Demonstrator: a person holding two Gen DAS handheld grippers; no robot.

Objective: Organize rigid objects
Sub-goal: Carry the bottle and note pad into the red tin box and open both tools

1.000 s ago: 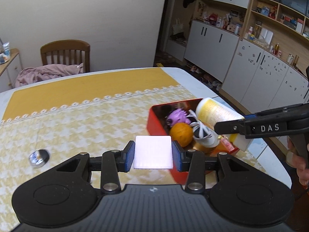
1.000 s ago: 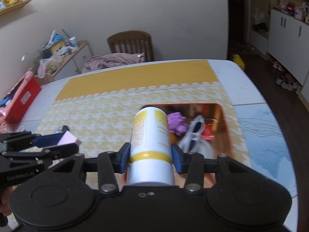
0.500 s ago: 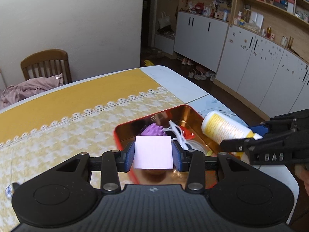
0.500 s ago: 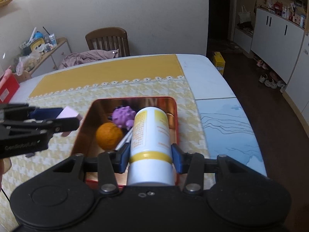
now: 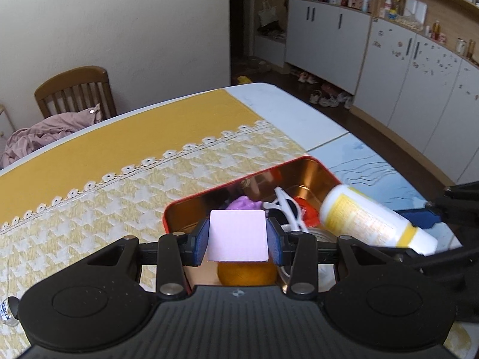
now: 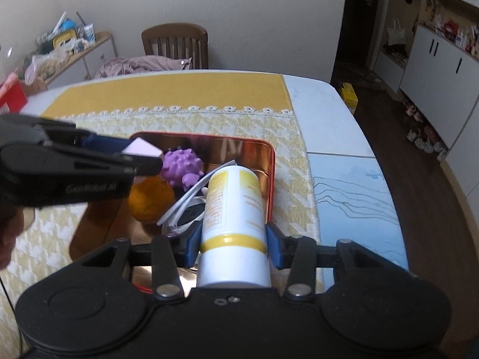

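My left gripper [image 5: 238, 237] is shut on a pale pink square block [image 5: 238, 236] and holds it above the red tin [image 5: 197, 200]. It also shows in the right wrist view [image 6: 136, 157] over the tin's left side. My right gripper [image 6: 233, 243] is shut on a white and yellow bottle [image 6: 233, 209], held level over the tin [image 6: 269, 179]; the bottle shows in the left wrist view [image 5: 368, 218]. In the tin lie an orange [image 6: 151, 199], a purple spiky toy [image 6: 182, 166] and white sunglasses [image 6: 185, 209].
The tin stands on a yellow patterned tablecloth [image 5: 119, 185] near the table's right edge. A small round metal object [image 5: 8, 311] lies at the left. A wooden chair [image 6: 175, 45] with pink cloth stands behind the table. White cabinets [image 5: 389, 68] line the right wall.
Both grippers have moved in over the red tin with their loads. The bottle has come forward over the tin's right part, the pink block over its left.
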